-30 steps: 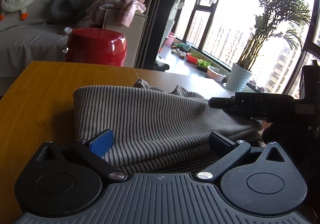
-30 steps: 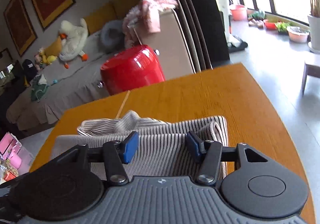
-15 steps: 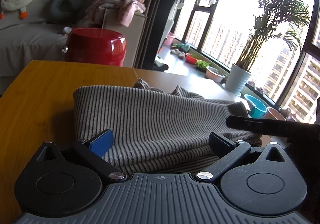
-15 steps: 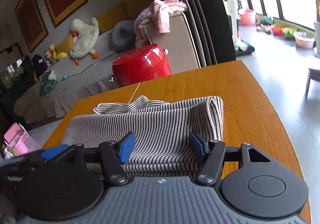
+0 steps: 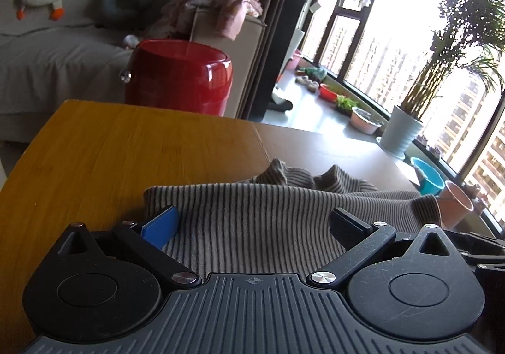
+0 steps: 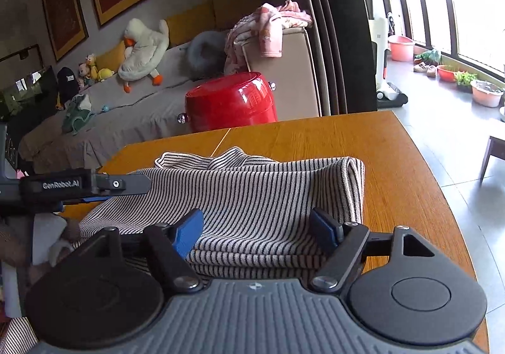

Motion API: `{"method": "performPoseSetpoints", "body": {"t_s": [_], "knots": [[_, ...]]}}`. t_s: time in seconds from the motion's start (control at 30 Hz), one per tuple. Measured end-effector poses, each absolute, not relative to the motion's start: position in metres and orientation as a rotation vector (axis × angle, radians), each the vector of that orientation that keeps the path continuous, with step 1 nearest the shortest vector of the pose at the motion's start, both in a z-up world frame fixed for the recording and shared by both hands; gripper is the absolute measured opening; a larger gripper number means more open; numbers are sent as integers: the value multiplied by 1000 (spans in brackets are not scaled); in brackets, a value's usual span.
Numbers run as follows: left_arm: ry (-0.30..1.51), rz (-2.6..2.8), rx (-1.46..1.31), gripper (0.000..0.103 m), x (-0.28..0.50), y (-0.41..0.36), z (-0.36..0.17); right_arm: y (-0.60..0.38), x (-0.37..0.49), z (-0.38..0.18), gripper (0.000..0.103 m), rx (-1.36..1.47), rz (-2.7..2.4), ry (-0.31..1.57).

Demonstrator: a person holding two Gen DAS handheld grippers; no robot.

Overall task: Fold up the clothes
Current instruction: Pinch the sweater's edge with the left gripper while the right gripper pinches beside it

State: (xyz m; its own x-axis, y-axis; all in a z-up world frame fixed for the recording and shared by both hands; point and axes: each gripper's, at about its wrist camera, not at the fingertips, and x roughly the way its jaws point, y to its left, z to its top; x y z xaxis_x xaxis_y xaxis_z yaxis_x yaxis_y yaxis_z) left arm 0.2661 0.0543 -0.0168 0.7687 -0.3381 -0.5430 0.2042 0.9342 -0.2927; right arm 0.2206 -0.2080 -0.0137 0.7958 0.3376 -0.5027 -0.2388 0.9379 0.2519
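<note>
A striped grey and white garment (image 5: 252, 215) lies folded into a thick stack on the wooden table (image 5: 110, 158). It also shows in the right wrist view (image 6: 258, 196), with its collar bunched at the far edge. My left gripper (image 5: 252, 221) is open, its fingers spread over the near part of the garment. My right gripper (image 6: 257, 227) is open at the garment's near folded edge, holding nothing. The left gripper also shows from the side in the right wrist view (image 6: 94, 186), at the garment's left end.
A red round stool (image 6: 230, 101) stands past the table's far edge, with a grey sofa (image 6: 110, 114) behind it. The table's right edge (image 6: 442, 196) drops to the tiled floor. A potted palm (image 5: 407, 130) and basins stand by the window.
Both grippers have pulled back and risen, so the garment sits lower and farther in both views. The right gripper has left the left view's right side.
</note>
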Motion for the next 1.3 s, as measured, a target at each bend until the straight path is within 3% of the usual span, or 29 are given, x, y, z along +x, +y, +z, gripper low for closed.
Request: {"method": "performPoseSetpoints", "body": {"t_s": [0.13,0.3,0.37,0.43,0.53,0.77,0.87,0.9,0.93,1.0,1.13,1.3], "knots": [[569,-270,-266,103,255,77,3,-211,222,-14,76,198,323,574],[727,-300,-351,103,272,109,-6,-214,223,-11,78,217,338,573],[777,-304,-373,97,281,113,-16,-216,223,-6,77,225,335,566],[779,-329,-387,84,286,113,-18,-226,221,9,77,228,305,511],[801,-380,-424,89,298,110,-20,-244,233,27,82,194,246,476],[784,-409,-372,93,318,94,-21,-254,287,-9,82,202,249,697],[788,-410,-350,81,322,89,-20,-250,299,-15,66,223,289,705],[789,-406,-341,74,324,88,-20,-248,301,-15,58,219,303,700],[790,-404,-336,60,328,85,-20,-247,296,-7,44,208,316,681],[797,-407,-307,45,337,76,-19,-247,286,8,29,186,342,643],[686,-437,-193,31,323,66,19,-246,266,37,25,142,393,565],[486,-521,-60,32,236,73,74,-245,241,74,24,86,456,468]]}}
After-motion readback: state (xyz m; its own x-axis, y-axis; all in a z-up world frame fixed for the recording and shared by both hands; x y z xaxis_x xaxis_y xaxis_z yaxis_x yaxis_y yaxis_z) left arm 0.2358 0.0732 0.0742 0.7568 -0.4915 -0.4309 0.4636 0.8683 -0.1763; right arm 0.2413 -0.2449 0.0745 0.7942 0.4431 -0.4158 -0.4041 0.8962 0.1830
